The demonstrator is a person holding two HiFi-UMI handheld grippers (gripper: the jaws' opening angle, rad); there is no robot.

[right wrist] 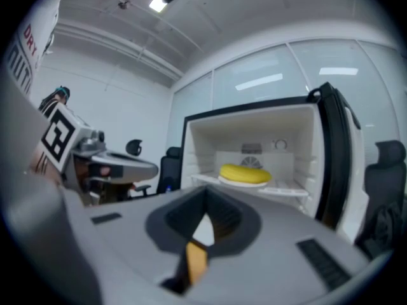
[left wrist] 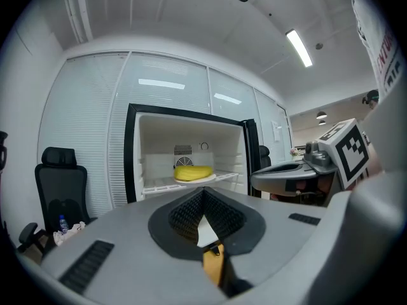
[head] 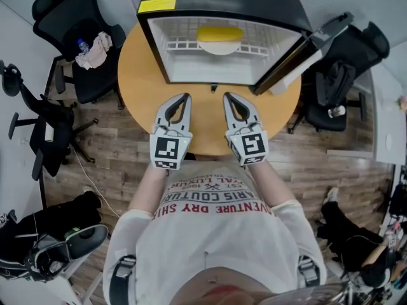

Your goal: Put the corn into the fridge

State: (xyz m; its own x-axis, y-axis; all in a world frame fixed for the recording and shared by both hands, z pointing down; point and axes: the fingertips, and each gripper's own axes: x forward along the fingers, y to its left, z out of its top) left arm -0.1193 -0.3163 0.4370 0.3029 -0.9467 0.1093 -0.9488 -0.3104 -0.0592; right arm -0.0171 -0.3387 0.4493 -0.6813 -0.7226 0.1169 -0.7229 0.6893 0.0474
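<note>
The yellow corn (head: 219,33) lies on a white plate (head: 219,47) on the wire shelf inside the open mini fridge (head: 159,49). It also shows as the corn (left wrist: 192,172) in the left gripper view and the corn (right wrist: 244,173) in the right gripper view. Both grippers hover over the round table, in front of the fridge opening and apart from it. My left gripper (head: 187,98) is shut and holds nothing. My right gripper (head: 226,97) is likewise shut and empty.
The fridge door (head: 304,51) swings open to the right. The round wooden table (head: 137,88) carries the fridge. Black office chairs (head: 76,37) stand at the left and another chair (head: 337,88) at the right. Bags lie on the wooden floor at lower left.
</note>
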